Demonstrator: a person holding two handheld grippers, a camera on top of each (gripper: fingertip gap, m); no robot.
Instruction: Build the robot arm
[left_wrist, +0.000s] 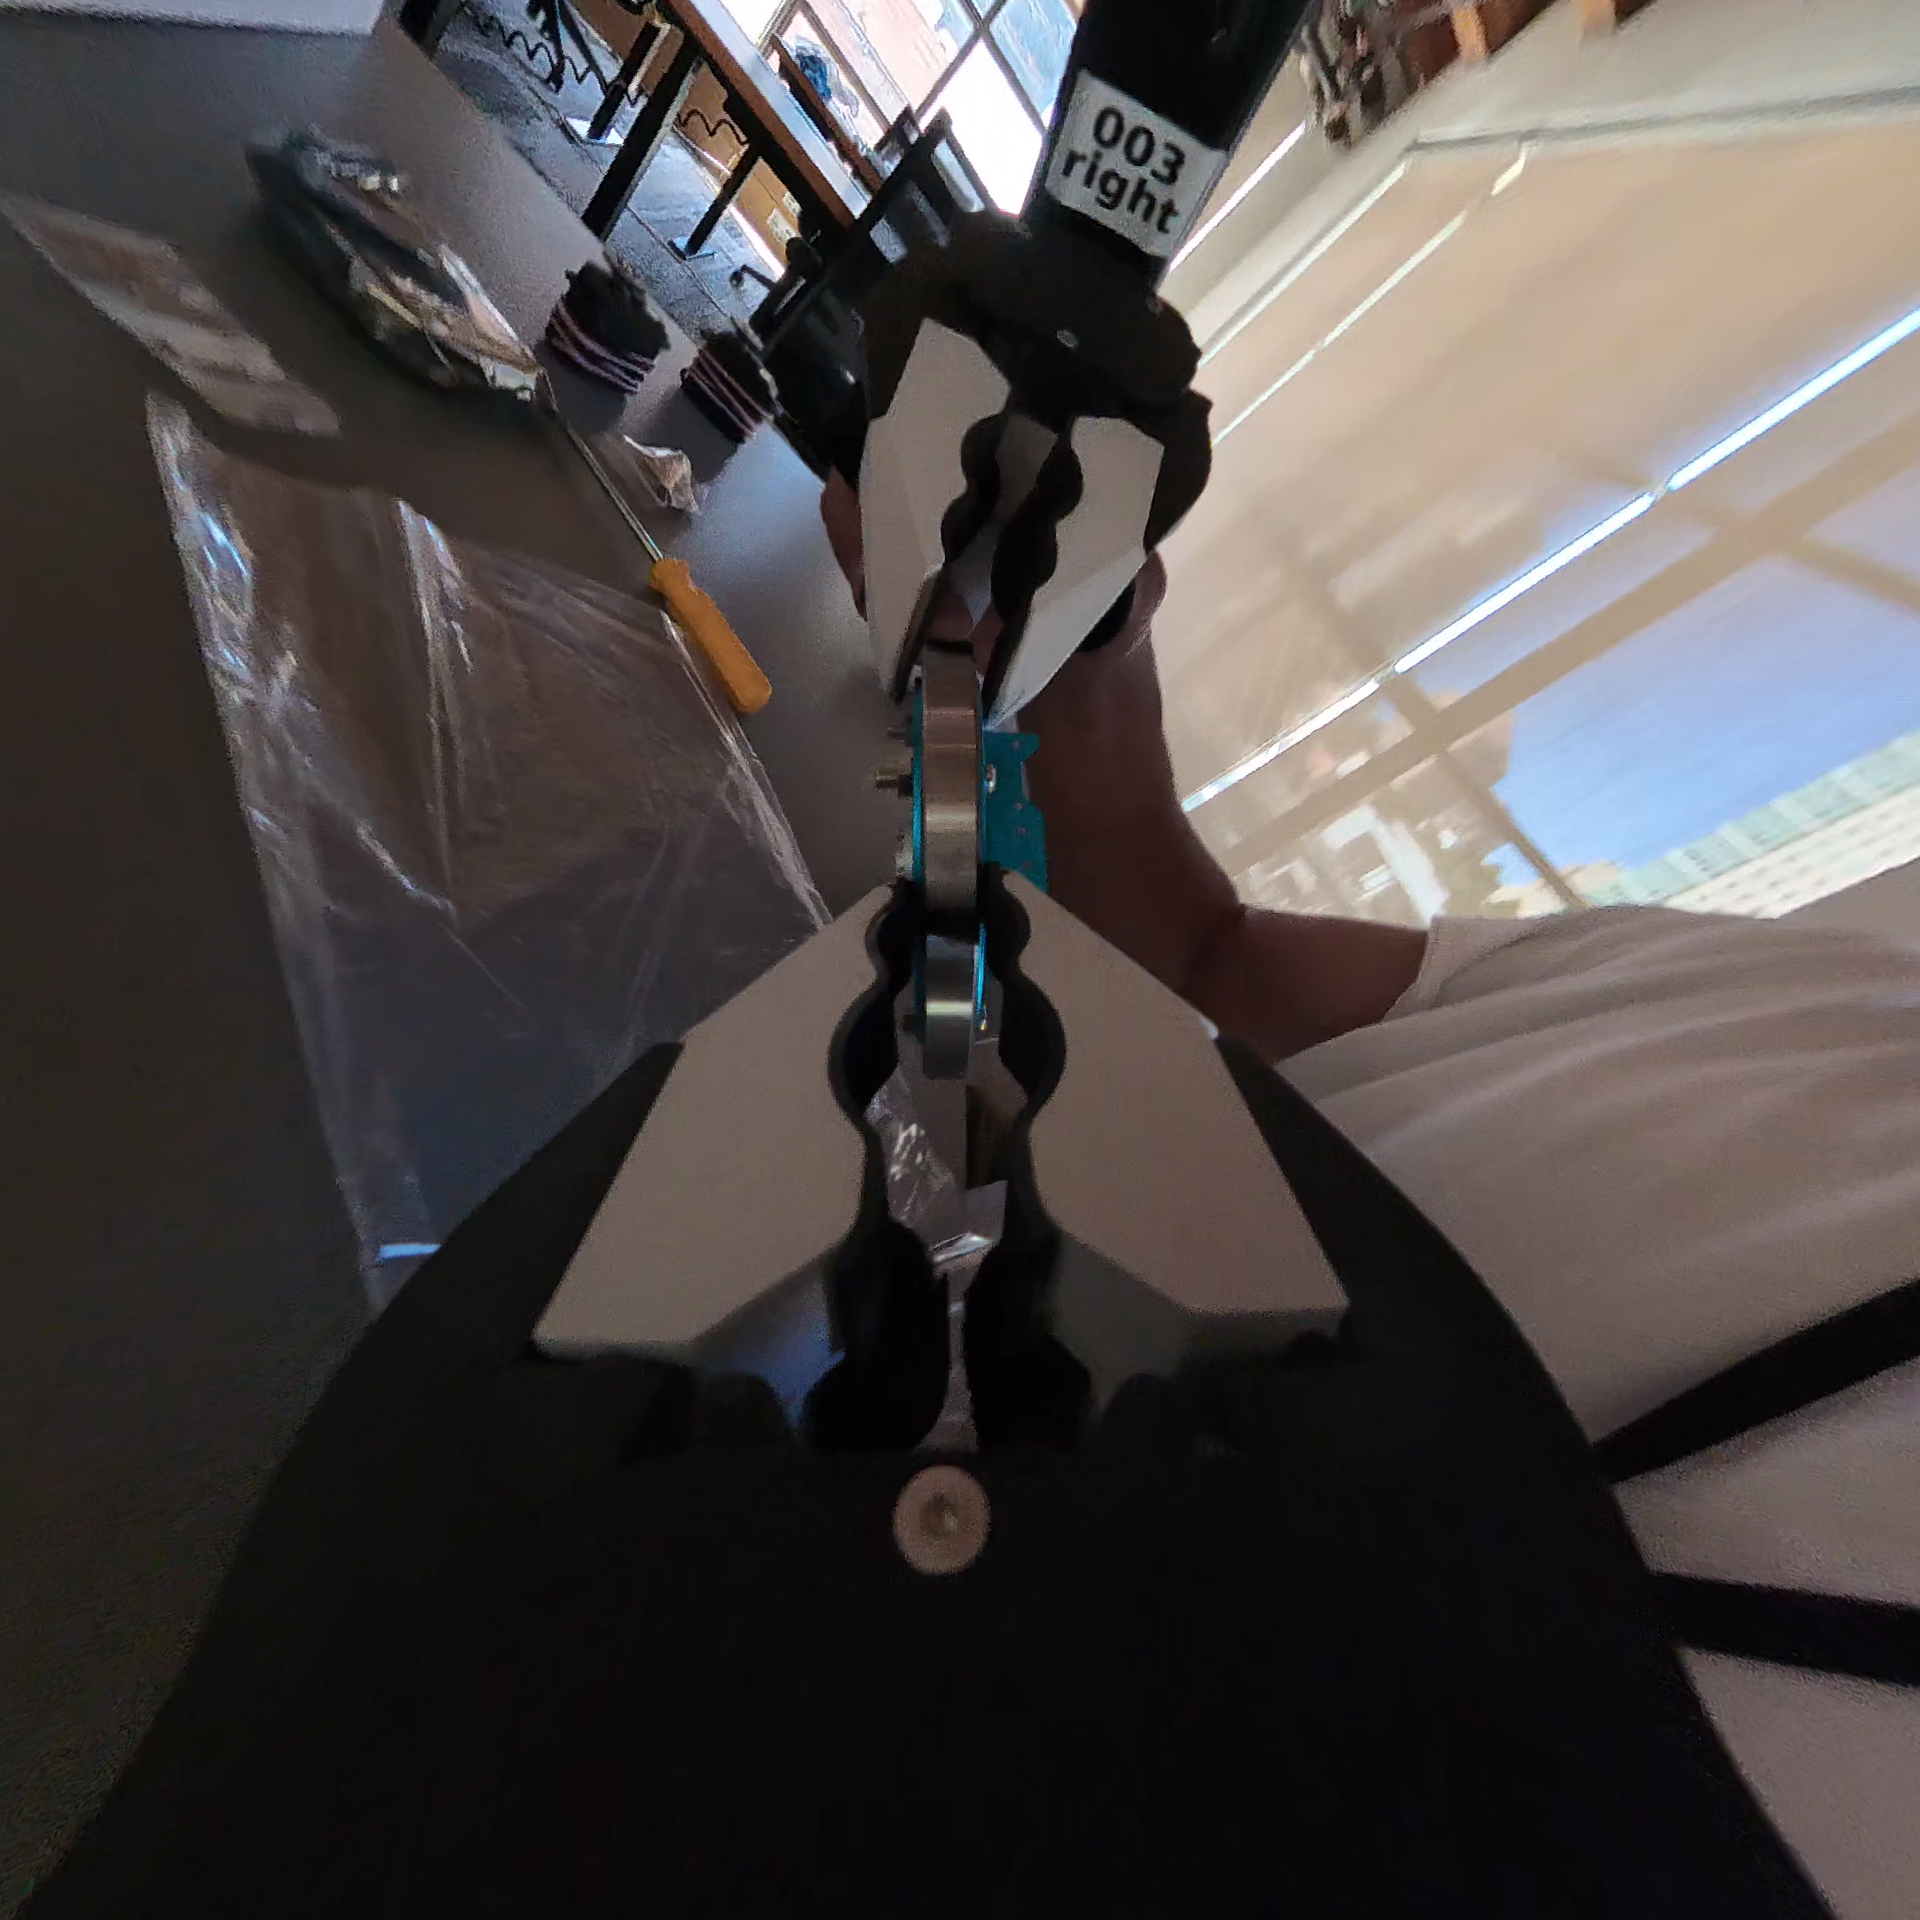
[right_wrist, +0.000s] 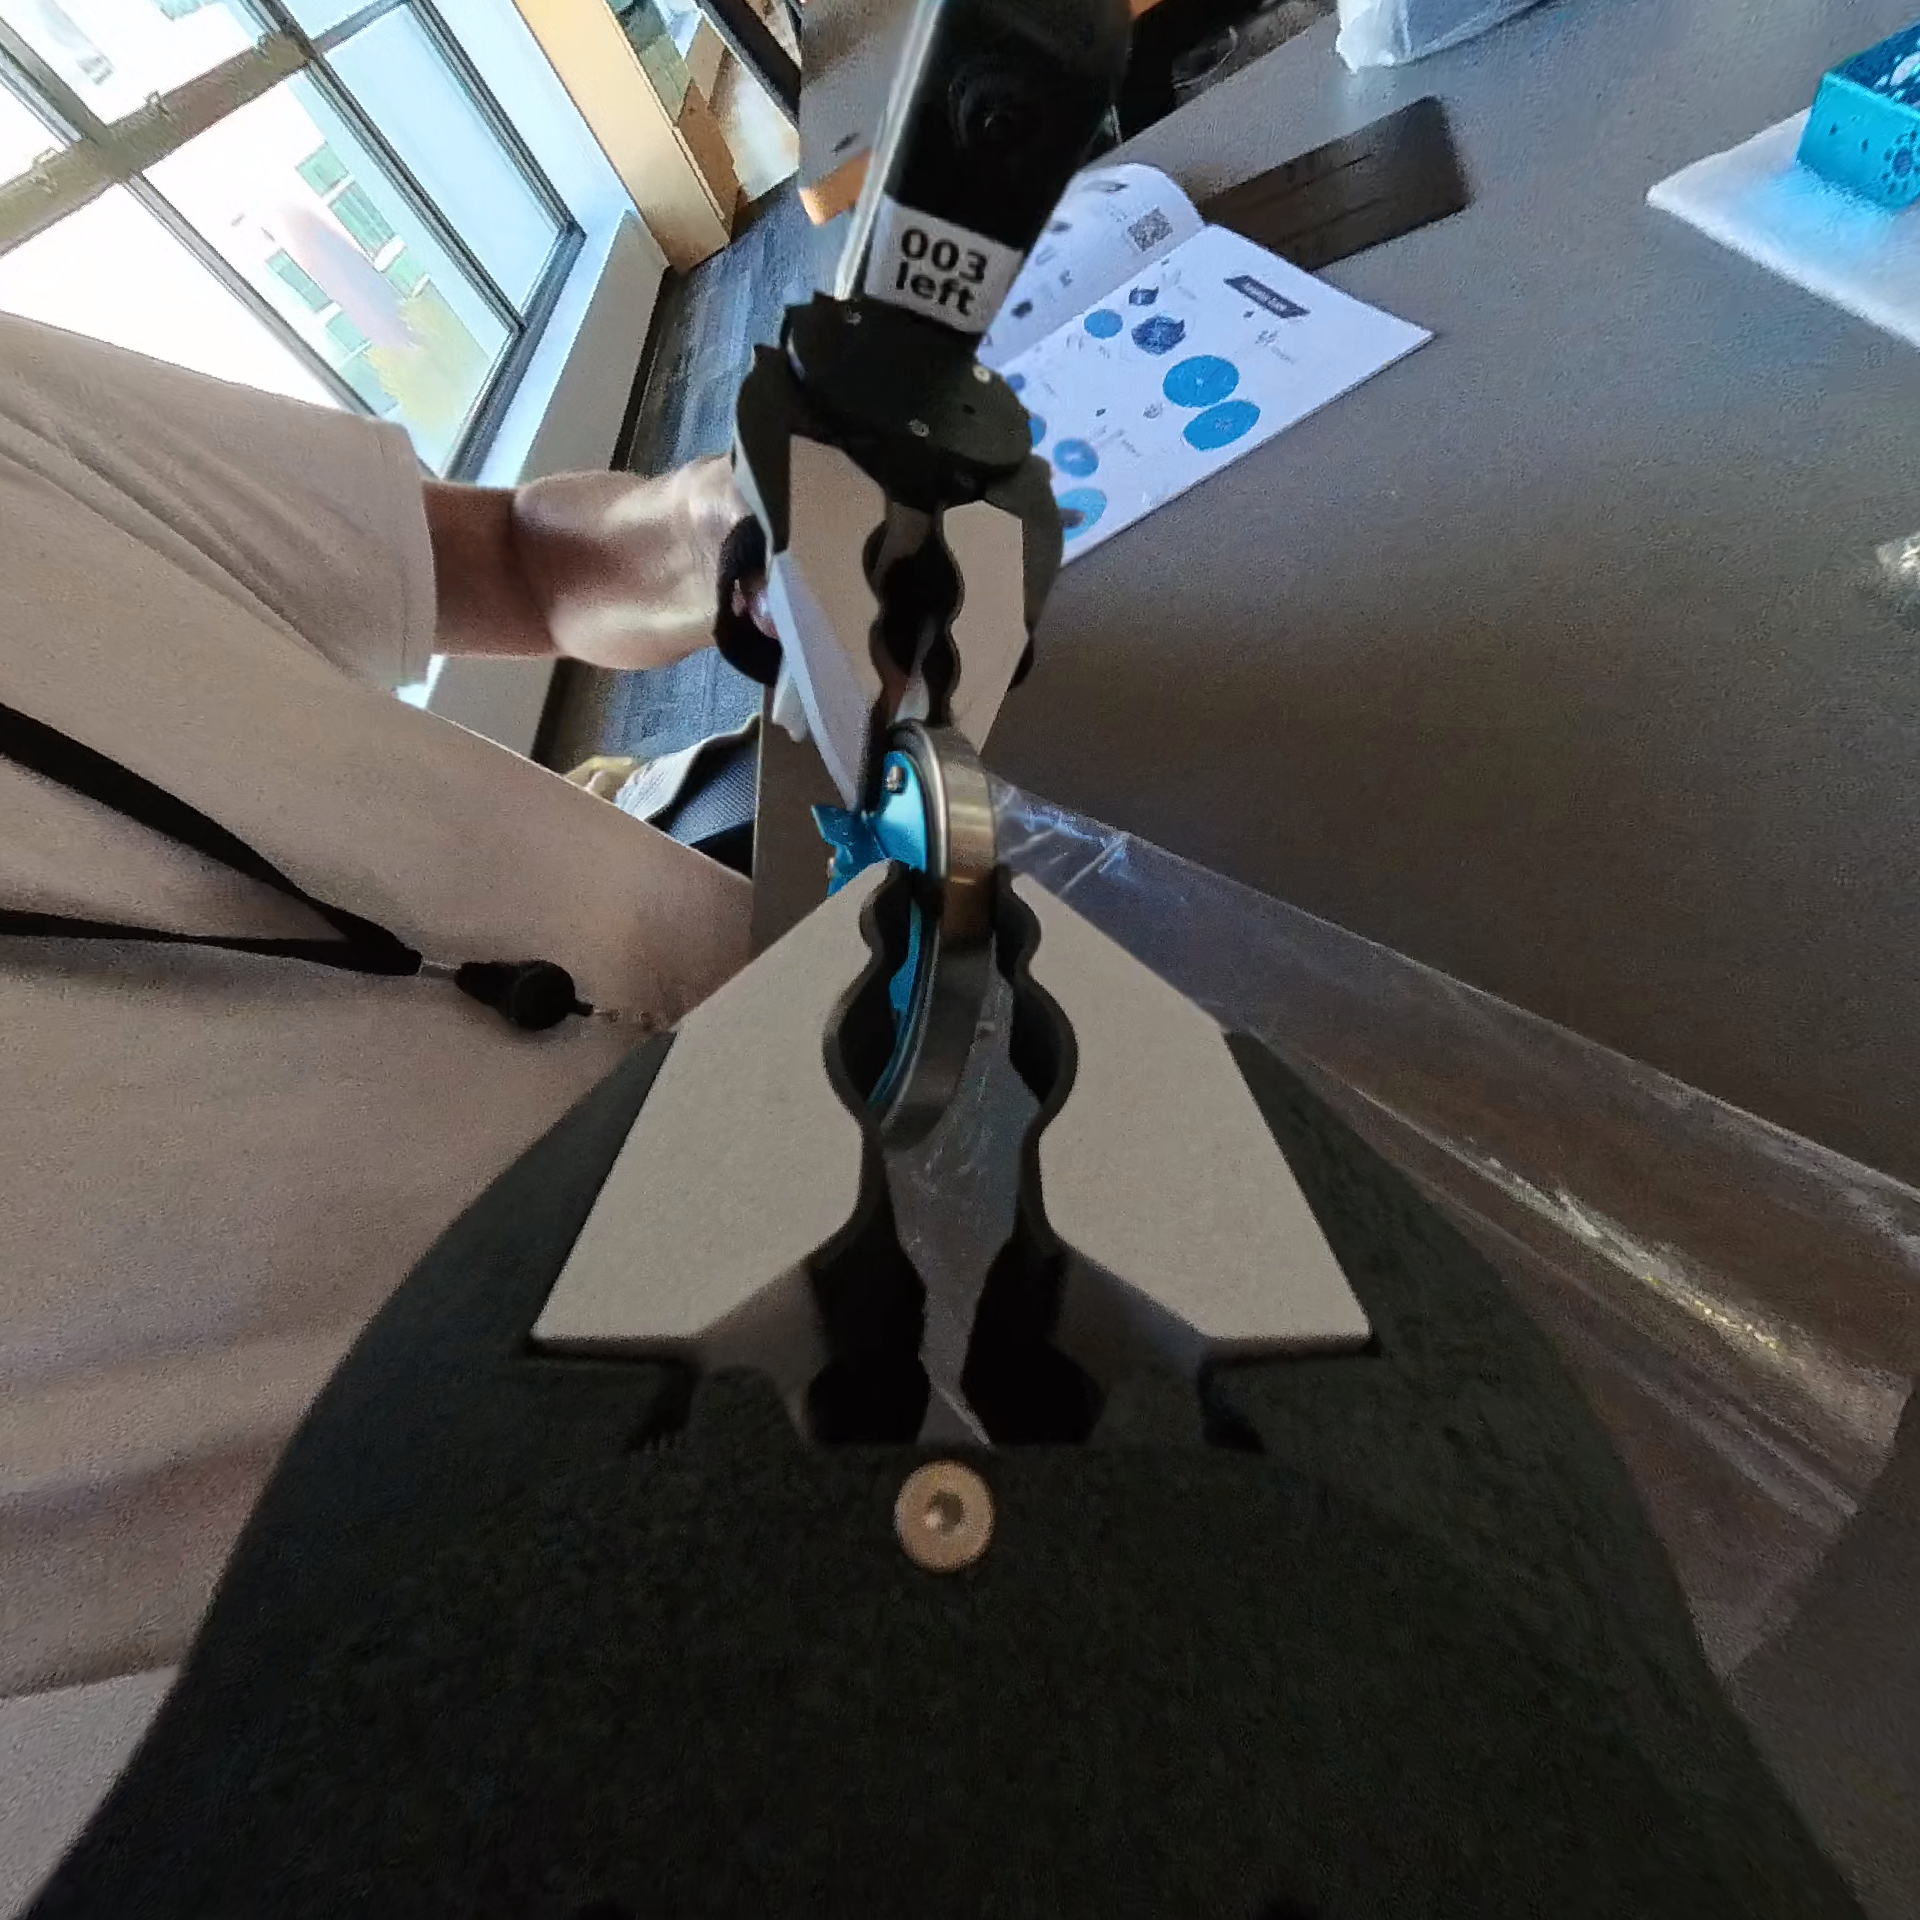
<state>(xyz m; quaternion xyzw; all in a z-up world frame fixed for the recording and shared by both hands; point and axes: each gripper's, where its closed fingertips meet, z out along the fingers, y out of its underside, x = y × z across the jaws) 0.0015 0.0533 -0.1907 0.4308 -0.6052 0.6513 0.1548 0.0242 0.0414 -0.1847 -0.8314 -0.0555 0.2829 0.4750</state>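
Both my claws meet on one part, held in the air above the counter (right_wrist: 1558, 727). My left claw (left_wrist: 940, 997) is clamped on the near edge of a steel ring (left_wrist: 948, 800) fixed to a blue plate (left_wrist: 1010, 810), and my right claw (right_wrist: 935, 997) is clamped on the opposite edge of that same ring, so the two point nose to nose with the part between them.

A clear plastic sheet (left_wrist: 499, 790) lies on the counter under the part. In the left wrist view an orange-handled screwdriver (left_wrist: 712, 649) lies just beyond the sheet, and farther back sit a dark tray of parts (left_wrist: 384, 281) and a printed card (left_wrist: 166, 301). The far claw and the person's hand (left_wrist: 1132, 790) block most of what lies directly ahead.

The right wrist view shows what the left does not: an open booklet (right_wrist: 1226, 353) with blue pictures lies flat on the counter beyond the far claw, a dark slab (right_wrist: 1340, 197) lies behind it, and a blue block (right_wrist: 1870, 135) rests on a white pad at the top right corner. It also shows more of the plate's face, curved and bright blue, with a toothed blue piece (right_wrist: 844, 831) sticking out on the person's side. Windows (right_wrist: 312, 229) fill the upper left there, and a beige sleeve (right_wrist: 208, 540) covers the left edge.
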